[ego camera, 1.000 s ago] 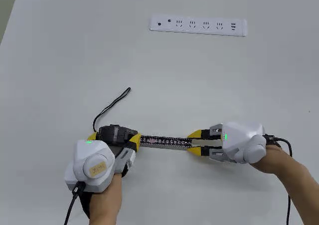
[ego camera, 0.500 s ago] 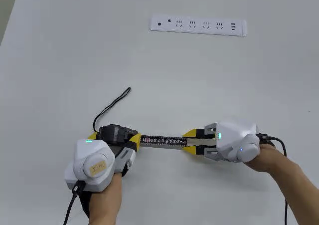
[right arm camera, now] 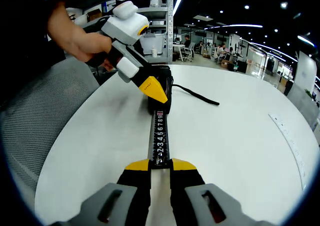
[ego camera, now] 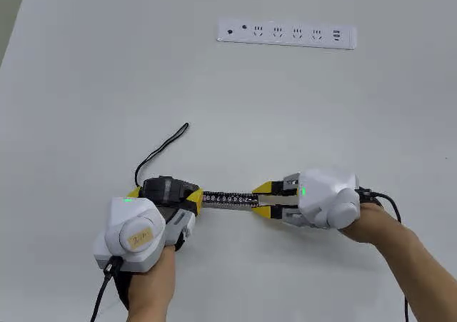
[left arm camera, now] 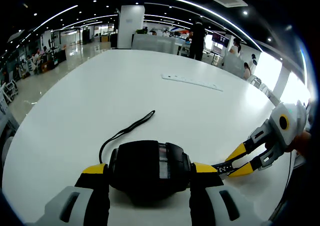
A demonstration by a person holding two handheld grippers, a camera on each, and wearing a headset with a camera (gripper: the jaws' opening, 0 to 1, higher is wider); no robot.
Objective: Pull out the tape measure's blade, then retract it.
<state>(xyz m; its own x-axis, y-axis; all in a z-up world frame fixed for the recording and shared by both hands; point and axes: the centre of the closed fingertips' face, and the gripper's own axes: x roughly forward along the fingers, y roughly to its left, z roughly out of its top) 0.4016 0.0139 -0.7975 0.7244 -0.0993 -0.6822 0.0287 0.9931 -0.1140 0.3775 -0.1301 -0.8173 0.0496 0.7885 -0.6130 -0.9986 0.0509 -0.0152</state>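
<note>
The black tape measure case [ego camera: 168,191] lies on the white table [ego camera: 93,86], and my left gripper [ego camera: 164,195] is shut on it from the near side. In the left gripper view the case [left arm camera: 150,168] sits between the yellow fingertips [left arm camera: 95,169]. A short length of numbered blade [ego camera: 227,198] runs right from the case to my right gripper [ego camera: 258,200], which is shut on the blade's end. From the right gripper view the blade [right arm camera: 160,136] leads straight from my right gripper [right arm camera: 160,164] to the case [right arm camera: 168,85].
The case's black wrist cord [ego camera: 161,151] trails away to the upper left on the table. A white power strip [ego camera: 285,33] lies far back. A grey mesh chair [right arm camera: 35,131] stands beside the table edge in the right gripper view.
My right gripper has moved left toward the case, still holding the blade's end, so less blade shows. The left gripper and the case have stayed put.
</note>
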